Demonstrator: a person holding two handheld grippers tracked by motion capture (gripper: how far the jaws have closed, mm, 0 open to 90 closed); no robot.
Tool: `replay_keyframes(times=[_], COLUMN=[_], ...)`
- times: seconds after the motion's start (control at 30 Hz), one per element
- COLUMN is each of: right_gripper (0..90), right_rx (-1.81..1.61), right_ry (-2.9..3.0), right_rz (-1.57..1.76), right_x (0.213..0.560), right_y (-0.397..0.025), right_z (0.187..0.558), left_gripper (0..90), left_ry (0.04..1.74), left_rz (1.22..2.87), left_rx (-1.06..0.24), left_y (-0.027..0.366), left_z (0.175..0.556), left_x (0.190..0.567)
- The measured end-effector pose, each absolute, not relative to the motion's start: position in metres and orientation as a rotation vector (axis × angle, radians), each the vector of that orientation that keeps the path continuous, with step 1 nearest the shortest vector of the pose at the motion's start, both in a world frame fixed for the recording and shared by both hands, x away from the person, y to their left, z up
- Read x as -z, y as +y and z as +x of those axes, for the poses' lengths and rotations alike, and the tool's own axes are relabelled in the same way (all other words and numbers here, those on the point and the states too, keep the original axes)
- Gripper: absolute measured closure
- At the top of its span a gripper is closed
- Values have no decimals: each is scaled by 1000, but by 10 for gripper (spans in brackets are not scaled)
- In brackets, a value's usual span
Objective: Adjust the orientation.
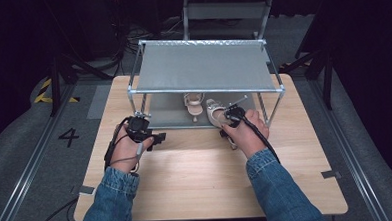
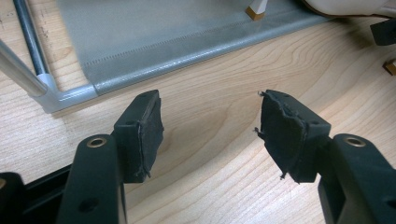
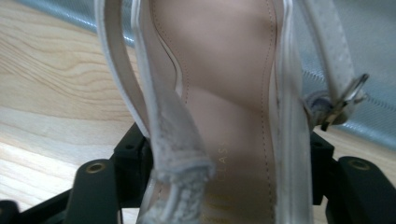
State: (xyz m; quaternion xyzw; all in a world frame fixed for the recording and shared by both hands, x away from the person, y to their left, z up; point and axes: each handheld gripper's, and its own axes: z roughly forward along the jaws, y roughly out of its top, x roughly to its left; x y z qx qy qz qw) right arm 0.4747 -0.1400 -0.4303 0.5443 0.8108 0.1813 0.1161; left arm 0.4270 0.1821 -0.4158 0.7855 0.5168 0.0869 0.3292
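left hand-held gripper (image 2: 210, 135): jaws spread, frayed black foam pads, nothing between, above pale wood-grain surface (image 1: 207, 175) | right hand-held gripper (image 3: 224, 177): pinching the heel end of a cream slingback sandal (image 1: 217, 114), thin buckled strap, smooth tan insole, toe over rack's lower grey fabric tier | second sandal (image 1: 194, 104) on that tier | metal-tube shoe rack (image 1: 204, 67)

Left gripper (image 2: 210, 128) fingers wide apart; right gripper (image 3: 224, 172) clamped.
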Motion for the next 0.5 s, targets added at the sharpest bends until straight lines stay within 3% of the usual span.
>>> replay_keyframes(times=[0.37,0.5], right_gripper=[282,315], right_rx=[-574,-610], right_ry=[2363,2345], right_rz=[1527,1496], right_x=[417,406], right_y=[-148,-155], right_z=[460,451], left_gripper=[389,389], left_ry=[1344,1341], left_rz=[2065,2071], left_rx=[-221,-213], left_y=[176,173], left_z=[430,432], left_x=[416,416])
